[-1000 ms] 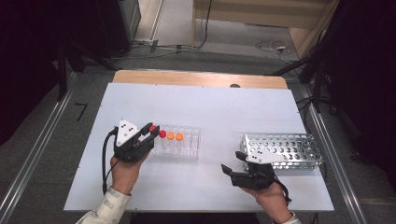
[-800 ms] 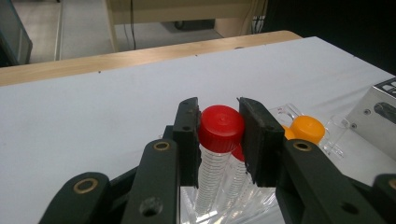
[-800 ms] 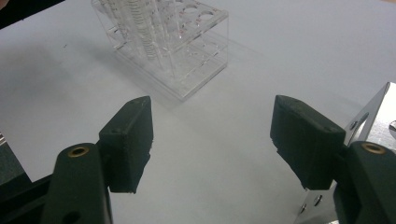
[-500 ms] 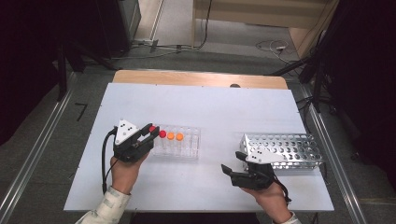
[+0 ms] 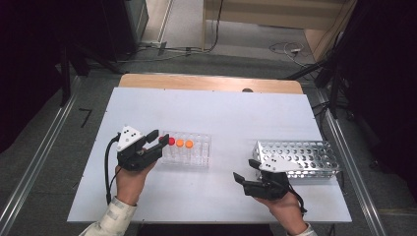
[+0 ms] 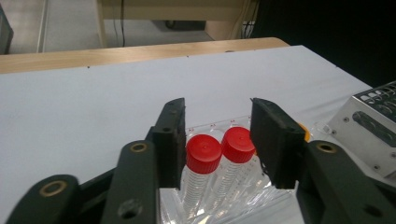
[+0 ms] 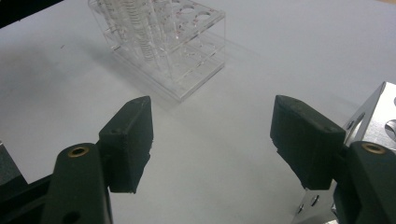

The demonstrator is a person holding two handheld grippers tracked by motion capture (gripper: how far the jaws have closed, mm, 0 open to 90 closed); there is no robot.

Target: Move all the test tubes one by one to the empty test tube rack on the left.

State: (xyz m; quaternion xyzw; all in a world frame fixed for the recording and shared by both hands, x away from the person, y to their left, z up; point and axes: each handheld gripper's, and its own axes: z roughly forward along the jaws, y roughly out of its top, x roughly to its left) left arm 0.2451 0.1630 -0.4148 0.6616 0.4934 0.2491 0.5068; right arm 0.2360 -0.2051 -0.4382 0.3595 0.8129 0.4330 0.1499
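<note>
The nearer red-capped clear plastic tube [image 6: 201, 161], upright in the clear acrylic rack [image 5: 189, 149] left of centre on the white table [image 5: 231, 113], lies between the spread jaws of the left gripper [image 6: 218, 135], ungrasped; the approach step appears in hand, and closing squarely on one cap would come next. The rack also holds a second red-capped tube [image 6: 236, 149] and orange-capped tubes [image 5: 185, 143]; the perforated metal rack [image 5: 300, 158] to the right looks empty, with the right gripper [image 7: 212, 135] open just beside it.

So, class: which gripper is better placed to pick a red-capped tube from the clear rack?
Left. The left gripper is open with the red-capped tubes between its jaws, while the right gripper waits by the metal rack.
</note>
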